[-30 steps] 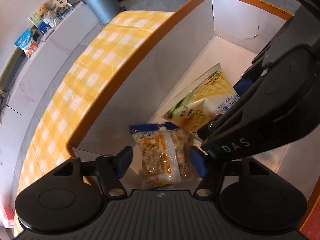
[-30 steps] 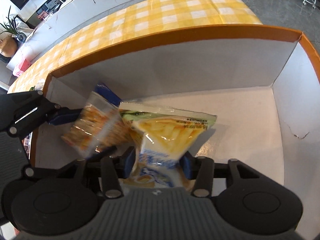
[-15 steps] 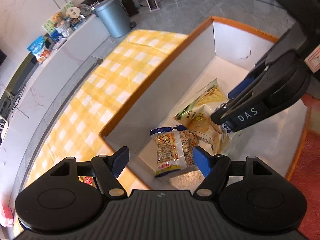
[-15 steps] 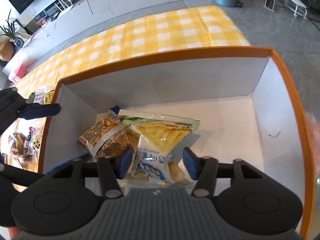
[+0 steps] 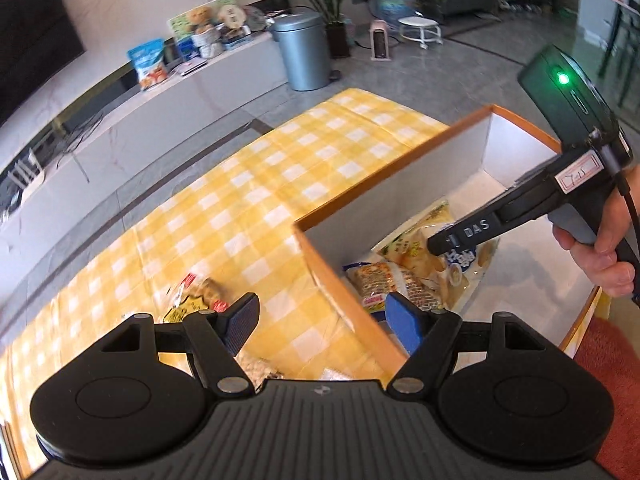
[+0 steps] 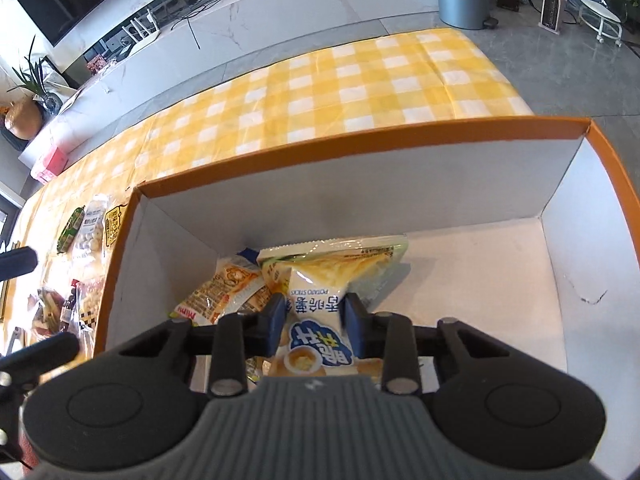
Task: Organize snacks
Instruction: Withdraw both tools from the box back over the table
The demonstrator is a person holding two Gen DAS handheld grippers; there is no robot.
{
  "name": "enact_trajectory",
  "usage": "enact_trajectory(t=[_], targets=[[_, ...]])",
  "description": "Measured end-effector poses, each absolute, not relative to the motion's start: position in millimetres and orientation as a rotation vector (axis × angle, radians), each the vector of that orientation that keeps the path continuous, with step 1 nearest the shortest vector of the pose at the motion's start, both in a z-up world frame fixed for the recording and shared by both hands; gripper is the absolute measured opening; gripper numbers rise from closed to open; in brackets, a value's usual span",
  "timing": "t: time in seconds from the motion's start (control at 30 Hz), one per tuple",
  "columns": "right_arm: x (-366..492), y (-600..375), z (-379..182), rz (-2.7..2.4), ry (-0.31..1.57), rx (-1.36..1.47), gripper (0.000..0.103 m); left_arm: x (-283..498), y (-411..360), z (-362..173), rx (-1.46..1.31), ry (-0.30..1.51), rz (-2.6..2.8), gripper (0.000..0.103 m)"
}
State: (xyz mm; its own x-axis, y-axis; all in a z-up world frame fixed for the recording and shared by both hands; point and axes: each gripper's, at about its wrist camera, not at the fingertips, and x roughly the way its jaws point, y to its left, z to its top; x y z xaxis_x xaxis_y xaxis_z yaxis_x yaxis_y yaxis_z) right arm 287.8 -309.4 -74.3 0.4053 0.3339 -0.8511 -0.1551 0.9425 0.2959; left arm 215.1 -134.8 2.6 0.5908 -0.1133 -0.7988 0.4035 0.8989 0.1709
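The right gripper [image 6: 314, 316] is clamped on the lower half of a potato-stick bag [image 6: 324, 280], held low inside the orange-rimmed box [image 6: 360, 136]. The bag's long axis runs away from the gripper, its sealed top edge pointing at the far wall. A cracker packet [image 6: 224, 292] lies touching it on the left. The left gripper [image 5: 322, 316] is held spread and empty above the box's corner, over the checked desk [image 5: 248, 208].

left gripper [image 5: 322, 318]: jaws spread, empty, straddling box [image 5: 344, 312] wall | cracker pack [image 5: 394, 282] just ahead of right fingertip | loose snacks [image 5: 198, 298] by left fingertip
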Motion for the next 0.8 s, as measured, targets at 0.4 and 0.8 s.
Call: enact_trajectory(t=[0.4, 0.8], targets=[[228.5, -283.6, -12.7, 0.326, 0.943, 0.015, 0.044, 171.9, -77.8, 15.6, 0.182, 0.868, -0.263, 0.085], [110.2, -203.0, 10.3, 0.533, 0.603, 0.049, 0.054, 87.3, 12.3, 7.0, -0.032, 0.737, -0.090, 0.085]])
